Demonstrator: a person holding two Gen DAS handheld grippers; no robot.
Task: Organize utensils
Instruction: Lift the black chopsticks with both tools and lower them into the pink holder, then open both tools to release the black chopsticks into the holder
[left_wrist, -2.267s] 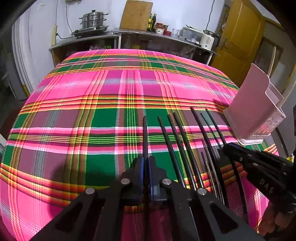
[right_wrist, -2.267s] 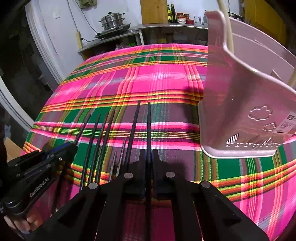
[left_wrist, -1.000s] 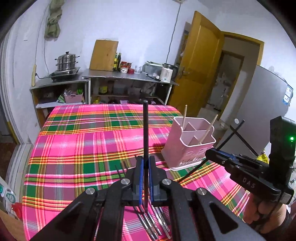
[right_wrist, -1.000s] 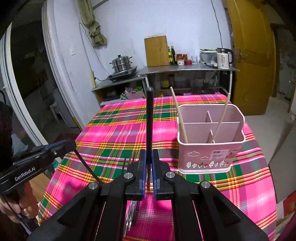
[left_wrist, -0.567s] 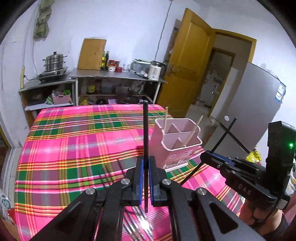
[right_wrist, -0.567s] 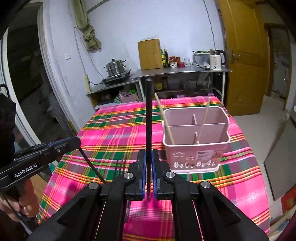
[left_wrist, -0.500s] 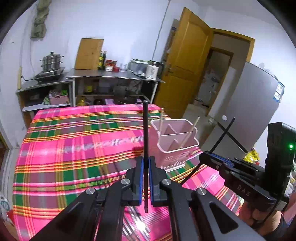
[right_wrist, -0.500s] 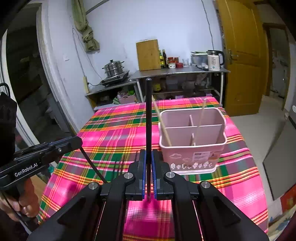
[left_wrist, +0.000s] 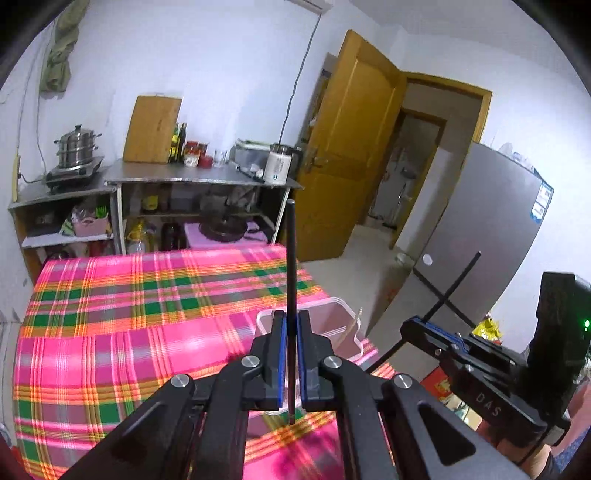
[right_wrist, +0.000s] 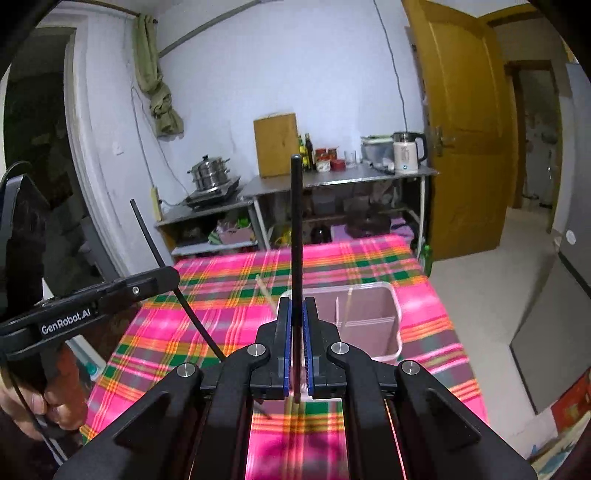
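Above the plaid table (left_wrist: 110, 332), the left tool (left_wrist: 290, 354) and right tool (right_wrist: 296, 343) each clench one black chopstick (left_wrist: 291, 266) upright near the pink holder (right_wrist: 373, 306).

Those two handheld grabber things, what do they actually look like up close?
Both are black plastic tools. The left gripper and right gripper each have two flat fingers lined with blue pads, driven by angular black linkage arms with silver pivot bolts. One body reads "GenRobot.AI" in white, the other "DAS", with a small green light glowing on its rear block.
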